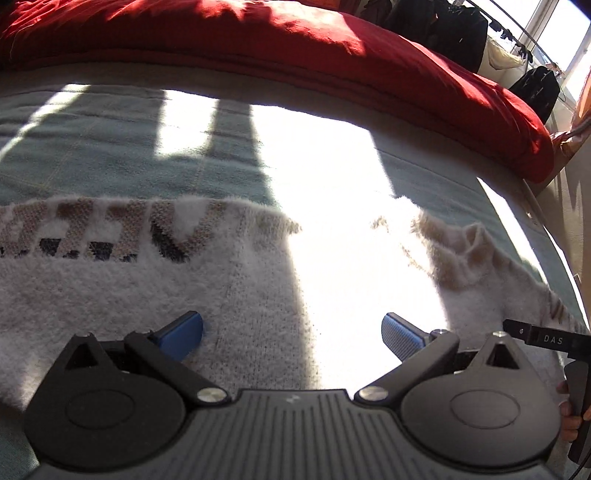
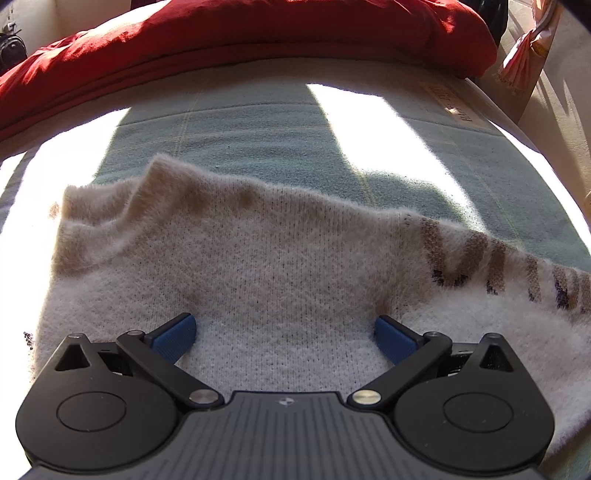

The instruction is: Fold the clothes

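Observation:
A fuzzy cream knit sweater [image 1: 122, 291] with tan and dark lettering lies spread on a pale green bedcover [image 1: 110, 158]. My left gripper [image 1: 291, 332] hovers just over its body, wide open, blue pads apart and nothing between them. In the right wrist view the same sweater [image 2: 280, 258] shows its collar at the upper left and a patterned sleeve [image 2: 517, 280] running off right. My right gripper [image 2: 284, 336] is wide open too, its pads resting low on the knit. Part of the right gripper's black body [image 1: 546, 338] and a hand [image 1: 570, 413] show at the left wrist view's right edge.
A thick red duvet [image 1: 332, 55] is heaped along the far side of the bed. Dark clothes hang on a rail [image 1: 461, 29] by a bright window at the back right. The bed edge [image 1: 554, 236] drops off to the right. Strong sun patches wash out parts of the cover.

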`<control>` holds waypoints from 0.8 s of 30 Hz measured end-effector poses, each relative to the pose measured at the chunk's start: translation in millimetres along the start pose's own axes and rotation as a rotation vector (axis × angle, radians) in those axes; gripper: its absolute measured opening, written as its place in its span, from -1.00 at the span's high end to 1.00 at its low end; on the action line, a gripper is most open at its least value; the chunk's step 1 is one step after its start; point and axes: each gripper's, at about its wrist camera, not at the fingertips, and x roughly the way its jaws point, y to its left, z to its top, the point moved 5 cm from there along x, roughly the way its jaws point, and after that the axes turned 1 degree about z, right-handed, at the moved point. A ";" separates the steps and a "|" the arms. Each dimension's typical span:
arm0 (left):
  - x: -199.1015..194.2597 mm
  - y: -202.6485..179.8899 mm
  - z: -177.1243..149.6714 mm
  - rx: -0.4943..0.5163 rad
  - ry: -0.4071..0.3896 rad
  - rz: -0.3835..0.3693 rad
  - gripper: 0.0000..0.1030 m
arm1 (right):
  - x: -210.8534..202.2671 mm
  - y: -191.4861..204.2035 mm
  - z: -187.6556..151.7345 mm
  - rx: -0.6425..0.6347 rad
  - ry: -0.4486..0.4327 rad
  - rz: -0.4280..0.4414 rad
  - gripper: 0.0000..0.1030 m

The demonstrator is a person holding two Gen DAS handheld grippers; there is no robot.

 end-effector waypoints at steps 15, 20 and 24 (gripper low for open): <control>-12.3 -23.5 -16.6 0.122 0.041 -0.055 -0.98 | 0.2 -0.2 -2.1 -0.010 -0.008 0.008 -1.00; -45.8 -41.4 -34.5 0.241 0.046 -0.078 -0.99 | -11.6 -5.3 2.2 -0.031 0.038 0.108 -1.00; -34.3 -26.1 -64.6 0.210 0.178 -0.050 -0.98 | -33.4 -5.6 -3.2 -0.009 0.033 0.210 -1.00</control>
